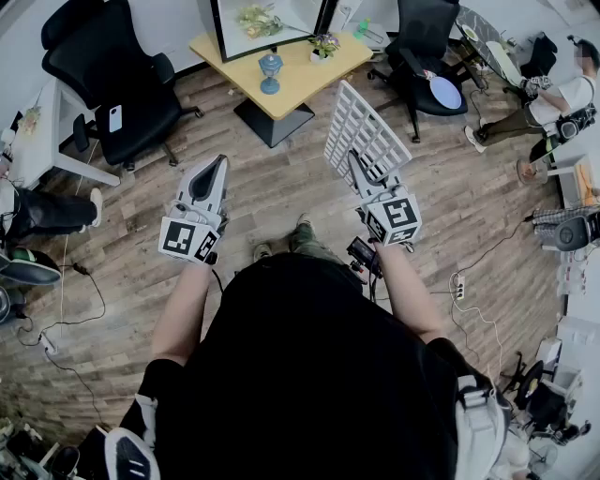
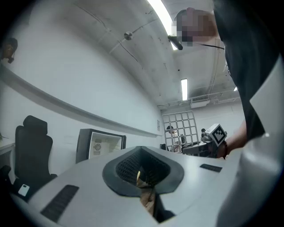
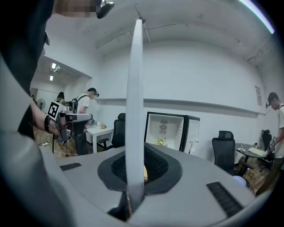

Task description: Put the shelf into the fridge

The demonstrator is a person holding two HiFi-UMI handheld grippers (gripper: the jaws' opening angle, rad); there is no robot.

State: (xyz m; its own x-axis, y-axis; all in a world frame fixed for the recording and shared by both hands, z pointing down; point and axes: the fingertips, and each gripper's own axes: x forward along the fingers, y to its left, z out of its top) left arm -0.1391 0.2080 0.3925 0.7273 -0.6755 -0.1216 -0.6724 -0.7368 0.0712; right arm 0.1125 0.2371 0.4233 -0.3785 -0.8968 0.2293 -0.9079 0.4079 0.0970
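My right gripper (image 1: 360, 167) is shut on one edge of the white wire shelf (image 1: 364, 129), which stands upright above the wooden floor. The right gripper view shows the shelf (image 3: 134, 111) edge-on, rising from the closed jaws (image 3: 133, 188). The open fridge (image 1: 267, 21) stands ahead at the far edge of the head view, behind a yellow table (image 1: 300, 86); its lit inside (image 3: 165, 130) shows in the right gripper view. My left gripper (image 1: 216, 171) is held to the left, shut and empty (image 2: 144, 184). From the left gripper view, the fridge (image 2: 100, 144) and the shelf (image 2: 179, 127) are both visible.
A blue vase (image 1: 270, 70) and a flower pot (image 1: 324, 45) stand on the yellow table. Black office chairs (image 1: 112, 80) (image 1: 422, 56) flank it. A white desk (image 1: 42, 136) is at the left, a seated person (image 1: 553, 98) at the right, cables (image 1: 464, 291) on the floor.
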